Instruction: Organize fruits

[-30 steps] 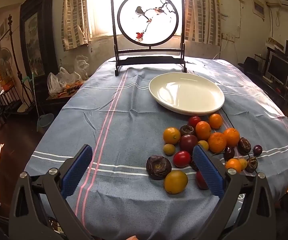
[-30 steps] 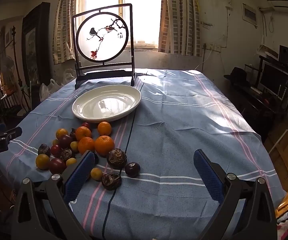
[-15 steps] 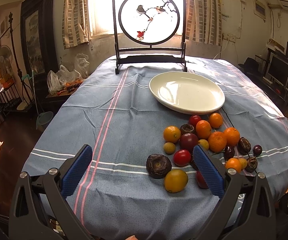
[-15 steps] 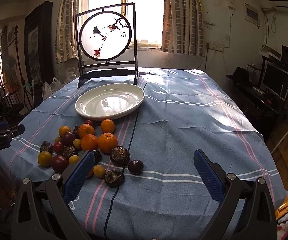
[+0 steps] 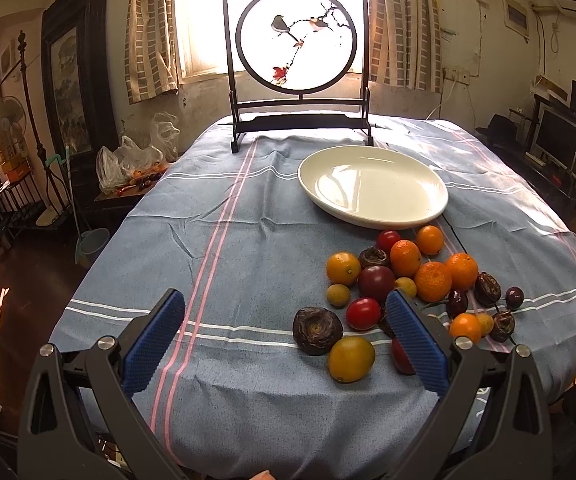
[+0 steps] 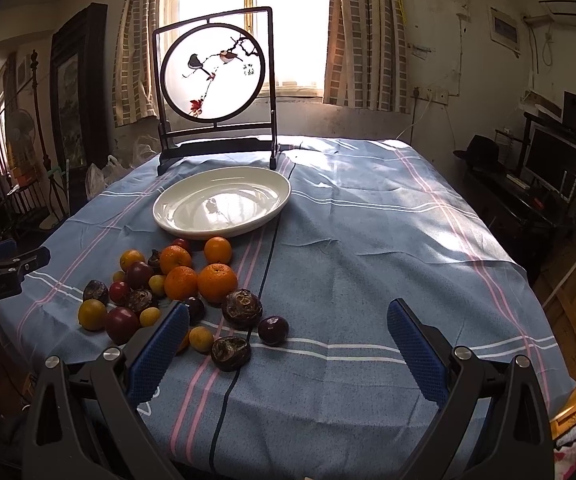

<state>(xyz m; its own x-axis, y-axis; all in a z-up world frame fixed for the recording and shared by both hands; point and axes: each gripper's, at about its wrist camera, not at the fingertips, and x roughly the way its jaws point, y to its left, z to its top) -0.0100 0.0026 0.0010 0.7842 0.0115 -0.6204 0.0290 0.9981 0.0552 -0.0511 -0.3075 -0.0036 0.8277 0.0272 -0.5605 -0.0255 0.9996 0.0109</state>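
Fruit [image 5: 404, 292] lies heaped on the blue-clothed tabletop [image 5: 247, 248] just before the oval white plate [image 5: 372, 186], its long axis left-right; the left tool [image 5: 285, 336] gapes wide, empty. Right view: the right tool [image 6: 288, 344] gapes empty above the cloth, fruit at its left finger [image 6: 155, 354].

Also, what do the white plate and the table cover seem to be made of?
White plate: probably glazed ceramic; it is glossy and mirrors the window light. Table cover: woven cloth, matte blue with white and pink stripes; it shows creases and folds.
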